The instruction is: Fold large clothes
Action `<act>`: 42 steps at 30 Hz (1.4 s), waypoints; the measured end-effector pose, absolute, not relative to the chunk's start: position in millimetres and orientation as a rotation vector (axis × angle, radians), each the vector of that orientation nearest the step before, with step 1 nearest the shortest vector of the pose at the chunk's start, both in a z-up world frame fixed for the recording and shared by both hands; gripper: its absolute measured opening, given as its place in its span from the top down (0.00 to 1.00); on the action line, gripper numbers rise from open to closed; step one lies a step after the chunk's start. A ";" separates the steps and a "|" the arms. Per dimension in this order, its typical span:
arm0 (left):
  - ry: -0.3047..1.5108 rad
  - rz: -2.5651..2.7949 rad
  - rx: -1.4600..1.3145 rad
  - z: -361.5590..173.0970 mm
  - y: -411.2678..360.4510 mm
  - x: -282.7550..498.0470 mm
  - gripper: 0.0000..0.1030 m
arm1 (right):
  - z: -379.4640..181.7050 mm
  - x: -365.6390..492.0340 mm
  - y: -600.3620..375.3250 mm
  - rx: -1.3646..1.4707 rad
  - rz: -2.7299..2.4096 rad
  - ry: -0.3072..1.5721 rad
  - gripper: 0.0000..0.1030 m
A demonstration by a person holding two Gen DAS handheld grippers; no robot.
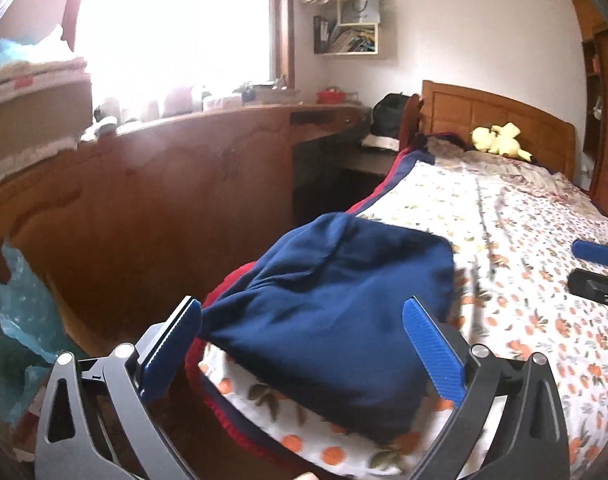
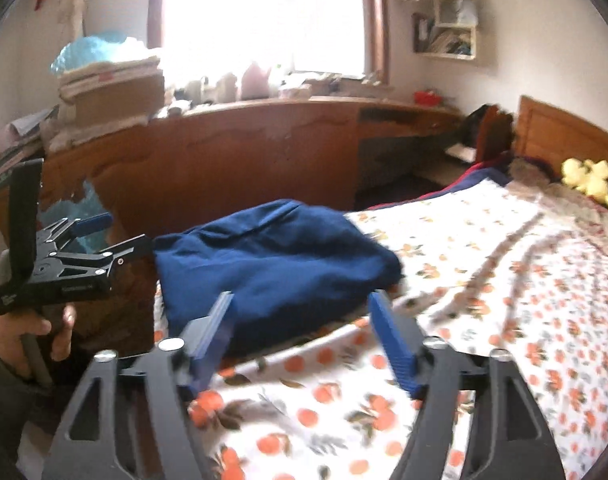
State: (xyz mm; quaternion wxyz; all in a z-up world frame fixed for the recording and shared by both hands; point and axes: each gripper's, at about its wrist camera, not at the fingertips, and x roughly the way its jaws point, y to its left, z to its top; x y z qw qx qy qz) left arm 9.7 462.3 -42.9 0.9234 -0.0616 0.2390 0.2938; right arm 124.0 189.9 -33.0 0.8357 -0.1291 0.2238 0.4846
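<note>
A navy blue garment [image 1: 336, 304] lies bunched in a rough folded heap near the left edge of the bed, on the orange-flowered sheet [image 1: 524, 240]. My left gripper [image 1: 304, 312] is open, its blue pads on either side of the heap's near edge, holding nothing. The garment also shows in the right wrist view [image 2: 272, 256], just beyond my right gripper [image 2: 302, 300], which is open and empty above the sheet [image 2: 484, 280]. The left gripper [image 2: 116, 236] appears there at the heap's left edge, held by a hand. The right gripper's tips [image 1: 592, 264] show at the far right.
A wooden desk and cabinet [image 1: 164, 184] run along the bed's left side under a bright window. A yellow plush toy [image 1: 498, 140] lies by the wooden headboard [image 1: 504, 112]. Blue plastic bags [image 1: 20, 308] sit on the left. A red blanket edge [image 1: 224, 288] hangs off the bed.
</note>
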 end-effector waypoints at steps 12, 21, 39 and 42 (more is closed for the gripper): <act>0.420 0.459 -0.036 -3.0 331.3 30.0 0.02 | -12.0 108.6 49.4 -0.192 0.849 0.428 0.07; 0.440 0.268 -0.022 -7.4 203.3 50.7 0.02 | -11.6 87.1 -71.8 -0.110 0.602 0.404 0.07; 0.409 -0.006 0.010 13.0 19.5 43.3 0.02 | 5.9 22.3 -226.4 0.026 0.348 0.330 0.07; 0.400 -0.017 0.016 22.0 7.5 37.2 0.02 | 9.7 11.8 -236.2 0.037 0.326 0.319 0.07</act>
